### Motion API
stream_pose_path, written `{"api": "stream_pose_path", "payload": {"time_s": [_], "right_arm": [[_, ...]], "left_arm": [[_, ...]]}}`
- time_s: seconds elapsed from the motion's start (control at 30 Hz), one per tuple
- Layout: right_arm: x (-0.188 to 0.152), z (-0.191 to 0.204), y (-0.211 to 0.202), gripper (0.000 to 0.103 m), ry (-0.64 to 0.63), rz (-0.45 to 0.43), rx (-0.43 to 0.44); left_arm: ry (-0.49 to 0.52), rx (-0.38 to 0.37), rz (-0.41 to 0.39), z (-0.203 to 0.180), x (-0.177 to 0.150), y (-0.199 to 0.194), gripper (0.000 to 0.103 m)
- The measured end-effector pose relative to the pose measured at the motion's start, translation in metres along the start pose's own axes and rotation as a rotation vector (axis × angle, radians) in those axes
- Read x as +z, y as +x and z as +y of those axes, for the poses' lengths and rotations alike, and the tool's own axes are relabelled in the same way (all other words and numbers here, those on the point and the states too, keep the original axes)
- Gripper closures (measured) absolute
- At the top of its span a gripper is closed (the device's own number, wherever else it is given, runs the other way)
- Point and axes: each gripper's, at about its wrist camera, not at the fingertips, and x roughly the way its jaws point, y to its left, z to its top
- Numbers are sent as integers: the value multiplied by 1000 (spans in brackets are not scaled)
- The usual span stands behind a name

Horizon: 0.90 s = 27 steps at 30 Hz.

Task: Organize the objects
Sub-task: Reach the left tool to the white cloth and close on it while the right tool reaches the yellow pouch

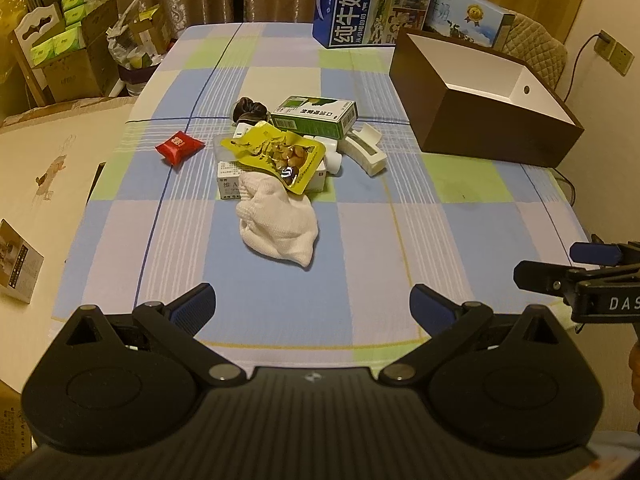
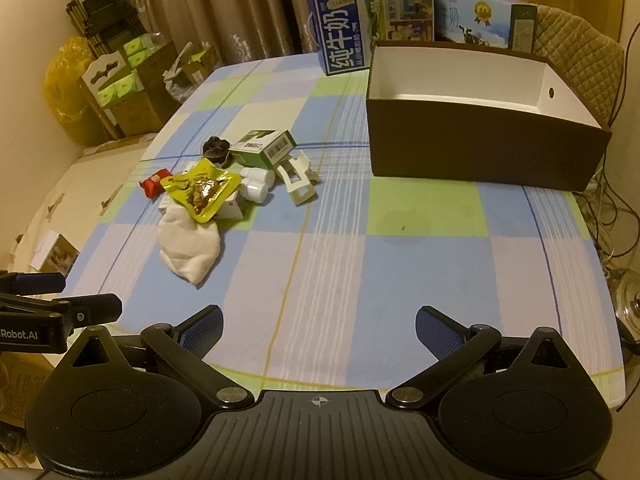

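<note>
I hold both tools over the near table (image 1: 280,280) edge, left tool (image 1: 312,308) and right tool (image 2: 319,330) spread apart, empty. The pile (image 1: 280,148) lies mid-table, left of the box (image 2: 480,136).

Dim, warm yellowish indoor light, no hard shadows. Small glare spot on the yellow snack pouch (image 1: 276,152) foil. Strong fisheye bend: tablecloth (image 2: 420,256) edges curve, frame corners go black. Slightly soft and grainy, esp. toward the far edge.
</note>
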Motion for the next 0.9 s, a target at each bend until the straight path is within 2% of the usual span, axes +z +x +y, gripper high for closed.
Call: {"api": "stream_pose_path", "payload": {"time_s": [0.9], "right_arm": [[61, -44, 63, 3, -122, 84, 85]], "left_arm": [[-126, 90, 66, -15, 41, 63, 1]]}}
